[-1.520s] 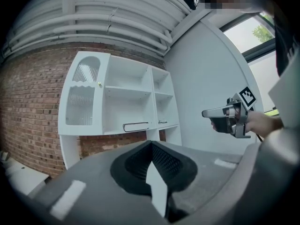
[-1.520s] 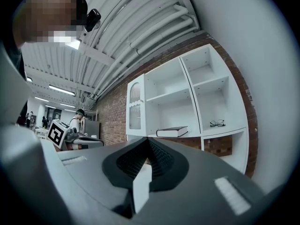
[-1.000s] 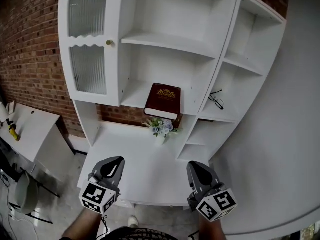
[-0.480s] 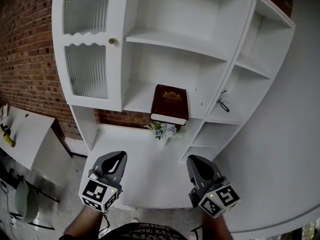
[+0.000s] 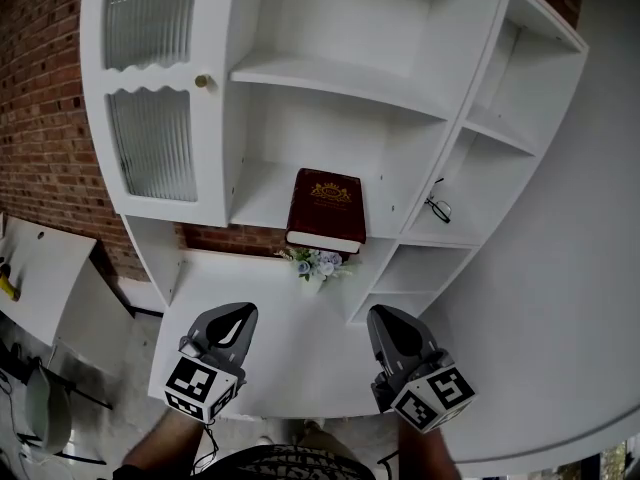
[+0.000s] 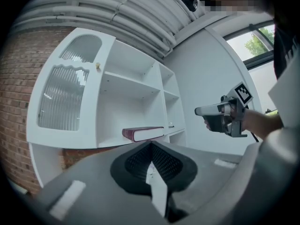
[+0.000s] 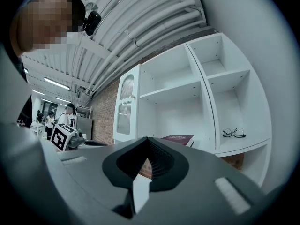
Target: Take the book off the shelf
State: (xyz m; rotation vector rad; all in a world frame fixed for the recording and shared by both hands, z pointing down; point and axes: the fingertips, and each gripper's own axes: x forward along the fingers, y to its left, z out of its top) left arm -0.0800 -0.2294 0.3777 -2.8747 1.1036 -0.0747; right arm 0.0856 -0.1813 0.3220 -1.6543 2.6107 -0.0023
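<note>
A dark red book (image 5: 326, 211) with gold print lies flat on the middle shelf (image 5: 262, 193) of a white cabinet, its front end overhanging the shelf edge. Both grippers are held low in front of the cabinet, well short of the book. My left gripper (image 5: 240, 314) is shut and holds nothing. My right gripper (image 5: 383, 317) is likewise shut and empty. The left gripper view shows the book (image 6: 143, 133) beyond my jaw tips, with the right gripper (image 6: 220, 116) off to the side. In the right gripper view the book (image 7: 178, 138) sits just above the jaw tips.
A small vase of flowers (image 5: 318, 265) stands on the desk surface (image 5: 290, 338) under the book. Black glasses (image 5: 434, 206) lie in the right compartment. A ribbed-glass door (image 5: 150, 158) closes the left section. A white table (image 5: 40, 258) stands far left by the brick wall.
The cabinet has shifted slightly left and lower in the head view. Both grippers stay shut and low, barely moved. The book has not moved on its shelf.
</note>
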